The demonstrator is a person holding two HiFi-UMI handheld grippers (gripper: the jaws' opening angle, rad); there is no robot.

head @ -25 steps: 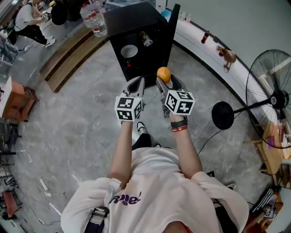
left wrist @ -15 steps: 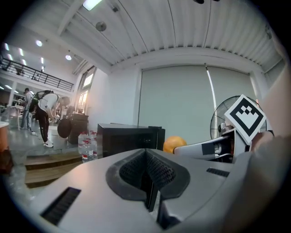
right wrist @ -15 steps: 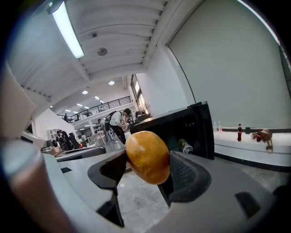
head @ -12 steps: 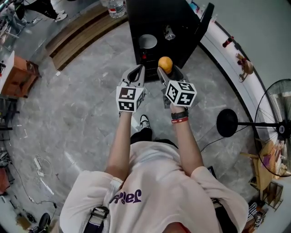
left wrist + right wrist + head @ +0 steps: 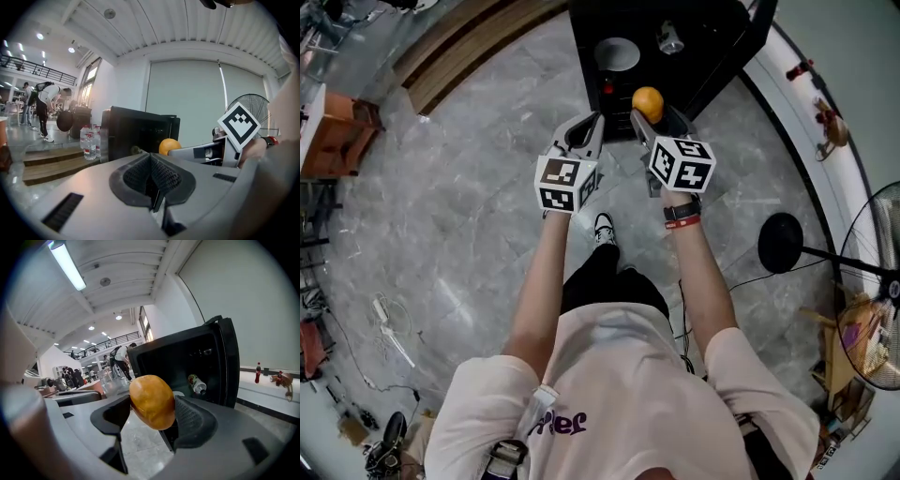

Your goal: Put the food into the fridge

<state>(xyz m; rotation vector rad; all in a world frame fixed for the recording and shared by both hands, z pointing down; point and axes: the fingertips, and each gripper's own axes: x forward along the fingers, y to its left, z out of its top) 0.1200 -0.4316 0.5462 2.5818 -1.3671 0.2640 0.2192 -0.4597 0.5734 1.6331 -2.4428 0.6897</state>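
Smooth, rounded, orange-yellow fruit (image 5: 151, 398) in the right hand-held gripper (image 5: 153, 409)

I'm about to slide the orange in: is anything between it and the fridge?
Nothing visible stands in the way. The fridge has its door swung open, and the orange held in the right tool faces the open inside. A bottle lies inside, right of the orange.

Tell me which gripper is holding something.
The right gripper: its jaws clamp an orange. The left gripper has its jaws together on nothing.
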